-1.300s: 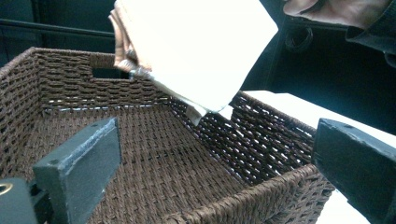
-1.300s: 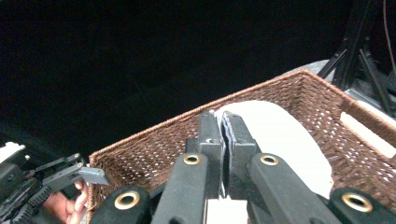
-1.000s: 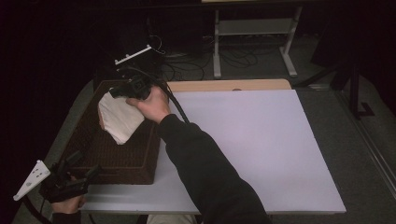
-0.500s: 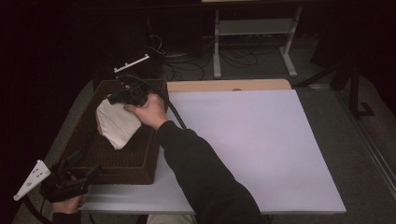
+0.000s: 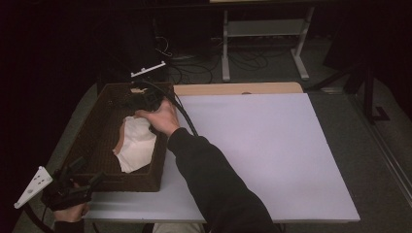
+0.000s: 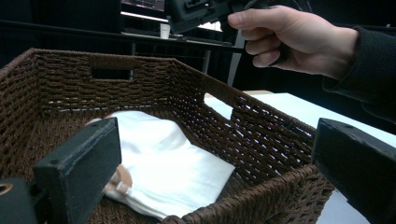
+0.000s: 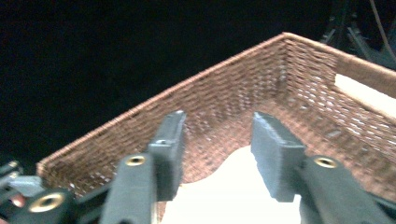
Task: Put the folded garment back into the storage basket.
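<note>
The left gripper [image 5: 73, 187] is hovering at the near left corner of the table [image 5: 272, 160], just outside the basket [image 5: 104, 121]; in the left gripper view its jaws are standing wide apart with nothing between them, framing the basket's near rim [image 6: 261, 196]. Inside the basket, a white cloth [image 5: 136, 145] is lying loosely folded on the woven floor, toward the right wall, with a small tan patch showing at its left edge. In the left gripper view the cloth [image 6: 163, 163] is resting flat, touched by neither gripper. Farther in, the right gripper [image 5: 145, 99] is hanging over the basket's far end, held by the person's hand [image 5: 163, 119], which is poised just above the cloth's far edge. Its jaws have just been opening and are standing partly apart; in the right gripper view the cloth [image 7: 233, 196] is lying below the gap, ungripped, with the basket's far corner [image 7: 280, 60] beyond.
</note>
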### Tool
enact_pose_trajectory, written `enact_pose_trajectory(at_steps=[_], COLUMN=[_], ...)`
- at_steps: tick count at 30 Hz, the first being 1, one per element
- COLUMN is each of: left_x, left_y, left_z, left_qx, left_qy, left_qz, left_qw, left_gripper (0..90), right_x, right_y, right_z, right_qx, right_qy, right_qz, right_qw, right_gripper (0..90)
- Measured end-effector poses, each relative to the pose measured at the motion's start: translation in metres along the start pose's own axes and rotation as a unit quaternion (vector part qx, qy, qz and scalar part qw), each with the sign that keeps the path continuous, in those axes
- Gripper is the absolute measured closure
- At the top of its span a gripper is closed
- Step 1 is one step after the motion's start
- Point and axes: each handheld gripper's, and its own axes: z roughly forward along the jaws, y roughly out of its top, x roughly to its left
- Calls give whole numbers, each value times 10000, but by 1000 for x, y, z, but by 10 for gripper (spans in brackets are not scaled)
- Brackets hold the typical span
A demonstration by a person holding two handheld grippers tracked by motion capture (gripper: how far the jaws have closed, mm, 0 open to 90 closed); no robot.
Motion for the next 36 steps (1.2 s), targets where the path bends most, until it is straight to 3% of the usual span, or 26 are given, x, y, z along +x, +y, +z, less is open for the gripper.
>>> enact_pose_trajectory(at_steps=[10,16,18,36], left_x=[0,0,0,-1], left_y=[0,0,0,-1], left_z=[0,0,0,1], left_qx=[14,25,23,58], left_qy=[4,2,3,22], left_qz=[12,13,19,48], left_qw=[10000,10000,10000,10000], left_gripper=[10,10,10,10], right_x=[-17,-23,-25,-34], right_y=[-3,-6,-8,-15], right_z=[-18,-28,-32,-73], right_qx=[193,310,349,375], right_qy=[-260,-310,-297,-505], right_qz=[-94,-210,-288,-558], right_qw=[9994,9988,9985,9965], right_gripper=[172,96,28,0])
